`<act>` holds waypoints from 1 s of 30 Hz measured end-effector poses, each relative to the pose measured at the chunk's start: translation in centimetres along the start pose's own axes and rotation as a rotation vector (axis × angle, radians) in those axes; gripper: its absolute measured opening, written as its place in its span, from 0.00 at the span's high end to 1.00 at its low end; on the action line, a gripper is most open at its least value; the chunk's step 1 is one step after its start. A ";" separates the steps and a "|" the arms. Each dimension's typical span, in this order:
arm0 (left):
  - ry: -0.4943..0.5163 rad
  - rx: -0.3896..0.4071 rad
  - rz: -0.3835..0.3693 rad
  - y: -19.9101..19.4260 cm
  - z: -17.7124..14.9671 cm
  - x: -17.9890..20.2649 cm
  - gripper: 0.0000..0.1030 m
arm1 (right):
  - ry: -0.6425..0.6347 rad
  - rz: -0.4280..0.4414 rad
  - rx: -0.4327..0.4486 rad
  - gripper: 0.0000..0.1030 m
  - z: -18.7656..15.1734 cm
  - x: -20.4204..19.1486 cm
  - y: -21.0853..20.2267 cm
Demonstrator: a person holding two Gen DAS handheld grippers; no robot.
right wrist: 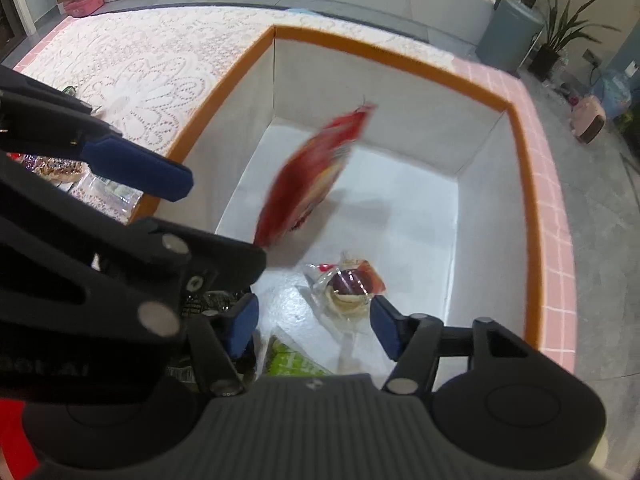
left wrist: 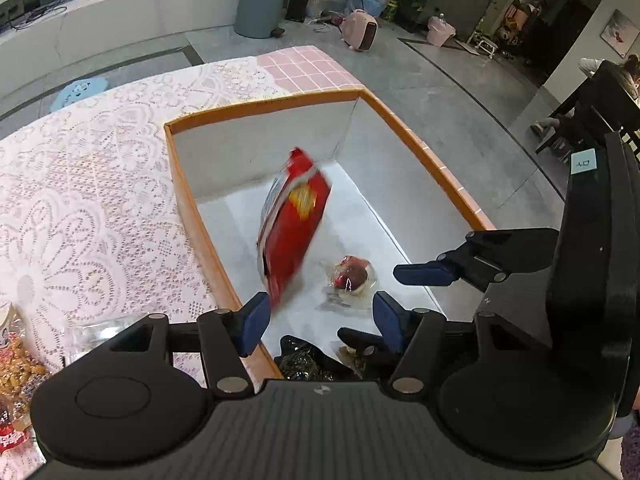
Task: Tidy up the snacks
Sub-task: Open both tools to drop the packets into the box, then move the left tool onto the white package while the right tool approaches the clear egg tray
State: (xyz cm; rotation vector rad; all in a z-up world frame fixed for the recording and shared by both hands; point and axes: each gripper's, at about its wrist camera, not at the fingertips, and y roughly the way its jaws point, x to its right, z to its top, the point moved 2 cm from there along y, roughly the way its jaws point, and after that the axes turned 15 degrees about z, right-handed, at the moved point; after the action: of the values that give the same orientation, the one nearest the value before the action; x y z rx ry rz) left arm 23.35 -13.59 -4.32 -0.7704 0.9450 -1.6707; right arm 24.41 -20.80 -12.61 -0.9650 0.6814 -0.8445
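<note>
Blurring at frame centre, the red snack bag (left wrist: 294, 226) stands tilted over the white floor of the orange-rimmed box (left wrist: 420, 148), touching neither tool. A small clear-wrapped pastry (left wrist: 352, 278) lies on the box floor, lower centre of the frame, right of the bag. Left gripper (left wrist: 320, 322): blue pads spread apart, nothing between them, over the near box edge. Right gripper (right wrist: 314, 326): pads likewise apart, empty, above the pastry. A green packet (right wrist: 296, 362) and a dark wrapper (left wrist: 304, 362) sit at the near end. Box rests on a lace tablecloth (left wrist: 80, 184); more snack packs (left wrist: 18, 364) lower left.
</note>
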 end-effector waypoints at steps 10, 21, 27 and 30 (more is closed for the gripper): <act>-0.062 0.102 0.024 -4.2 -2.1 -3.1 0.33 | 0.048 -0.032 0.126 0.34 -0.4 -2.1 -3.0; -0.177 0.212 0.116 -8.3 -5.5 -8.4 0.33 | 0.044 0.048 0.380 0.34 -1.0 -8.9 -4.5; -0.269 0.225 0.160 -9.0 -7.6 -12.2 0.33 | 0.044 0.148 0.478 0.34 -0.8 -12.5 -3.7; -0.327 0.213 0.174 -8.9 -8.8 -14.3 0.33 | 0.032 0.172 0.493 0.34 -0.6 -14.0 -2.8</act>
State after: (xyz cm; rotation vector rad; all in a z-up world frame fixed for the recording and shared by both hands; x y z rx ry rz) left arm 15.72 3.56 -1.48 -0.7645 0.5776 -1.4138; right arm 16.03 -9.98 -8.60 -0.4436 0.5379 -0.8238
